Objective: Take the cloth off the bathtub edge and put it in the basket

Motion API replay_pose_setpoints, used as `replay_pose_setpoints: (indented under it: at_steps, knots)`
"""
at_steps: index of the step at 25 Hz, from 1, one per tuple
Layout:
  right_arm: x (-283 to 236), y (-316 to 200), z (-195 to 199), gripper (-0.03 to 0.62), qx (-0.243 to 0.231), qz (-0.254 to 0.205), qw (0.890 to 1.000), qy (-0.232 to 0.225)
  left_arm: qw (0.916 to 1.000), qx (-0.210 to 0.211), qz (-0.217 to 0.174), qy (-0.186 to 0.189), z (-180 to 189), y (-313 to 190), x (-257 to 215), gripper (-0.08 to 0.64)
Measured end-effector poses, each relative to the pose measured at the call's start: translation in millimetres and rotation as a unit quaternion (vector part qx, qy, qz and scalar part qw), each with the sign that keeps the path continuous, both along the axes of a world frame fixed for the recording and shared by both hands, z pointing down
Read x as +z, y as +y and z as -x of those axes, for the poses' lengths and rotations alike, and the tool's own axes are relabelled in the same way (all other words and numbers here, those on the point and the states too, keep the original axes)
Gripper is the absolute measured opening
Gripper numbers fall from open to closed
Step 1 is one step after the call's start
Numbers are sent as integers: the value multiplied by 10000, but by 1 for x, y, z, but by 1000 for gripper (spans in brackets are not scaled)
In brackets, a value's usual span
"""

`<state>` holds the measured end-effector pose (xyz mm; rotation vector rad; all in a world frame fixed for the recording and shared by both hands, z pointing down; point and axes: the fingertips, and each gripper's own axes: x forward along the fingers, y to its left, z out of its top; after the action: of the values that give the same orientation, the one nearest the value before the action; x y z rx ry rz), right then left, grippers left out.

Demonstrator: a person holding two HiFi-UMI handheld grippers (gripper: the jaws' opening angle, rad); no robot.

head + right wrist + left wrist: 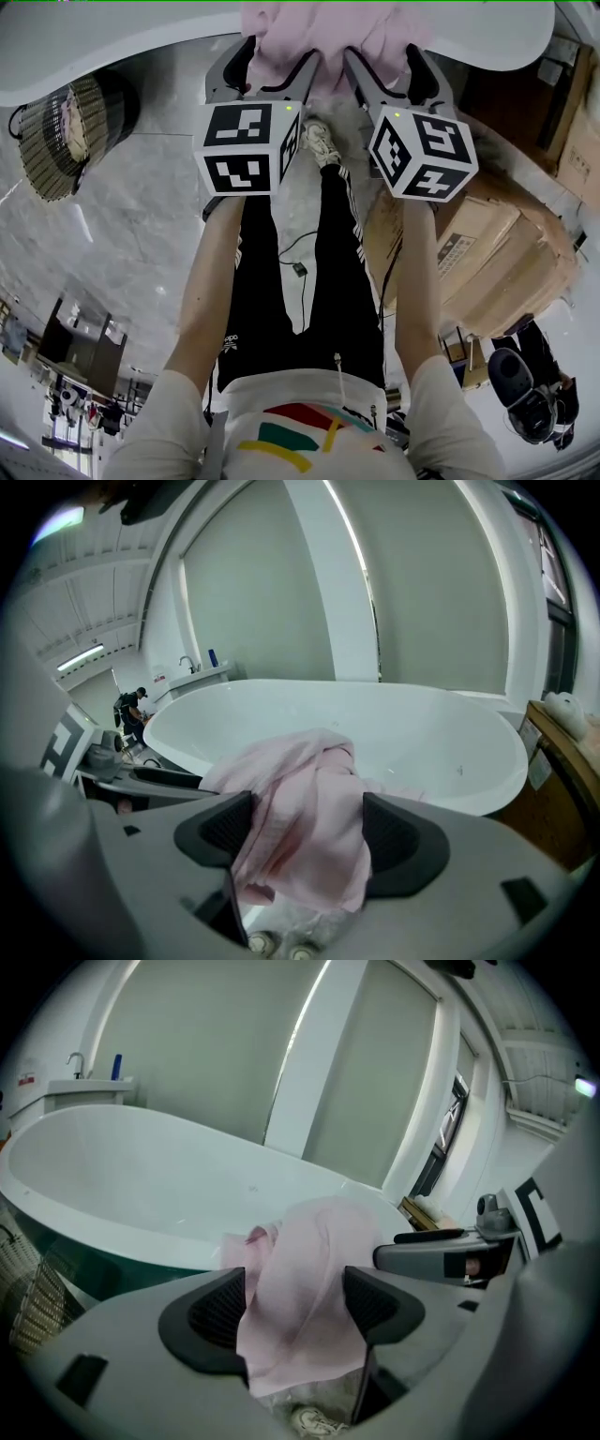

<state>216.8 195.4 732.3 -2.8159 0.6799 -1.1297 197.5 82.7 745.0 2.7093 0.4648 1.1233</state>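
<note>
Your left tool (275, 61) and right tool (386, 61) stand close side by side at the bathtub edge (94, 56), each with open jaws astride the cloth (328, 37). On your left the floor (141, 216) is free as far as the basket (66, 136). On your right the cardboard boxes (506, 253) stand near; your legs (281, 281) are just below.

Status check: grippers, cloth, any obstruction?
Both grippers open: left gripper and right gripper each straddle the cloth. Cloth draped on bathtub edge, not gripped. Basket on floor to the left; no obstruction seen.
</note>
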Motion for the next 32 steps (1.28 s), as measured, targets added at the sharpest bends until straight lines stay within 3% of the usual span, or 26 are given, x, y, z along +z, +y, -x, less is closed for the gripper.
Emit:
replay_pose_setpoints:
  at_steps: [4,10,19,23,25,27,29,32]
  knots:
    - [15,6,0,382,269,72,9995,-174,9994,-199,186,-230,0,-1,13,341]
    - [34,11,2,405,672,-317,9958,-541,9976,-271,310,-555,-1,4,29,341]
    - [44,6,3,403,494,-534,9943,-773,9950,83,681,-720,-5,5,42,342]
    - [47,5,4,396,349,-585,9938,-876,9901,243,1063,-879,-3,9,47,328]
    - [49,3,10,304,210,-512,9925,-1088,9844,313,1218,-1230,0,13,51,286]
    - [53,1,16,200,150,-403,9909,-1272,9844,443,985,-1387,1,20,53,229]
    - [55,2,20,149,182,-345,9913,-1256,9884,563,613,-1274,4,25,53,189]
    - [53,1,24,112,189,-312,9934,-1090,9913,493,497,-1117,8,27,50,147]
